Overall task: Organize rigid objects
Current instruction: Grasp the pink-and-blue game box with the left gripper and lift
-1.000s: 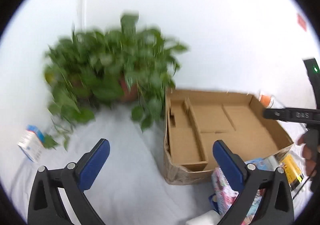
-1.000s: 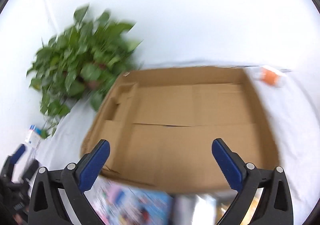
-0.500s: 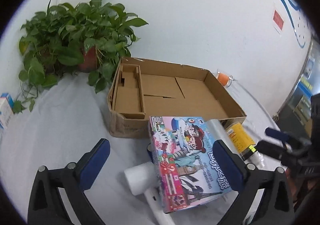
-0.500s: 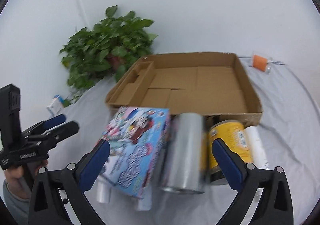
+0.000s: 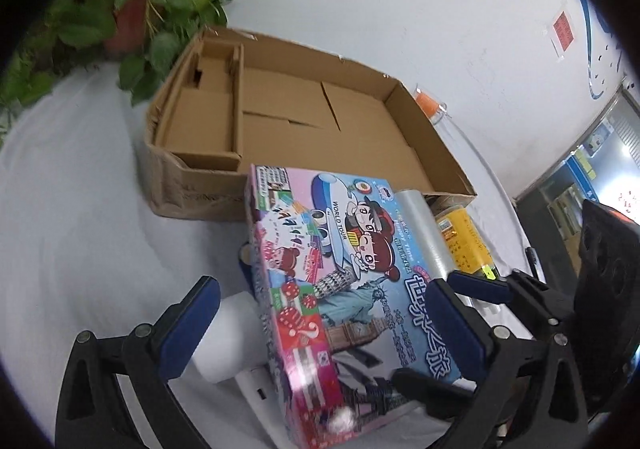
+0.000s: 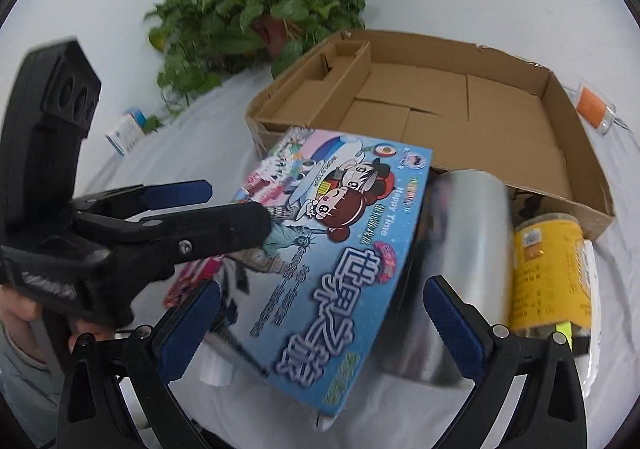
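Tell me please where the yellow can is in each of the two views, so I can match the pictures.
Left wrist view: the yellow can lies right of centre, beside the silver roll.
Right wrist view: the can is at the right edge, again beside the roll.
Shared landmark: the cardboard box behind them.

Black grippers (image 5: 324,323), blue pads (image 6: 188,315), grey sleeve (image 6: 20,377)

One cardboard box (image 5: 416,137), one game box (image 6: 340,249) and one silver roll (image 6: 464,249) are there. One yellow can (image 6: 548,273), two white rolls (image 5: 228,337) and one potted plant (image 6: 264,5) join them.
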`<state>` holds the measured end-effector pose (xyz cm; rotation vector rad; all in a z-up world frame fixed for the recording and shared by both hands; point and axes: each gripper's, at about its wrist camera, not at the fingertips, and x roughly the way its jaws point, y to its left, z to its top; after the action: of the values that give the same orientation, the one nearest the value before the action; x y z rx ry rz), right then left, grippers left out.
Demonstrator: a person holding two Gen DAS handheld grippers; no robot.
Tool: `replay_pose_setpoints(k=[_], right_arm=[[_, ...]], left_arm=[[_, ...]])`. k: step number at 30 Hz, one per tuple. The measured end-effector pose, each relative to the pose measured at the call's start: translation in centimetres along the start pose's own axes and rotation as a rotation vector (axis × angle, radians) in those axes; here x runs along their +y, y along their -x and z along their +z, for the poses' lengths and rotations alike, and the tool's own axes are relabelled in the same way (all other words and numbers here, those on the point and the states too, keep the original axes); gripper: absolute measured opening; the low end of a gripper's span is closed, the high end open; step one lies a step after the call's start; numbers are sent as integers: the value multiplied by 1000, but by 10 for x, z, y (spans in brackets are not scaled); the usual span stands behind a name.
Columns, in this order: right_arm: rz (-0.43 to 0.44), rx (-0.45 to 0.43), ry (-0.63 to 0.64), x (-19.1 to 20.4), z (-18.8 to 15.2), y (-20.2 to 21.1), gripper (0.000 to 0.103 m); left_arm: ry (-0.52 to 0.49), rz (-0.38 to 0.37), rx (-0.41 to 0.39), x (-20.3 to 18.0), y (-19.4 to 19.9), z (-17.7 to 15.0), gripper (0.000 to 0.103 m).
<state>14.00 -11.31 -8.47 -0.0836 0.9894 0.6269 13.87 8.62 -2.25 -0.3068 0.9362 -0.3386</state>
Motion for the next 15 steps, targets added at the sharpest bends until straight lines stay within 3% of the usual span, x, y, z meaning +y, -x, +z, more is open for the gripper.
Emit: replay_pose_setpoints(k=[4, 7, 11, 15], right_arm=[[5, 61, -14, 3, 11, -23, 103], [-23, 44, -22, 7, 10, -23, 102], [-74, -17, 0, 15, 9, -16, 100], [-95, -107, 1, 19, 14, 5, 99]], left_arm=[[-21, -54, 79, -1, -25, 4, 91], [-36, 2, 95, -2, -34, 3, 82], [-21, 33, 57, -6, -23, 0, 76], [-81, 105, -57, -27, 0, 5, 76]])
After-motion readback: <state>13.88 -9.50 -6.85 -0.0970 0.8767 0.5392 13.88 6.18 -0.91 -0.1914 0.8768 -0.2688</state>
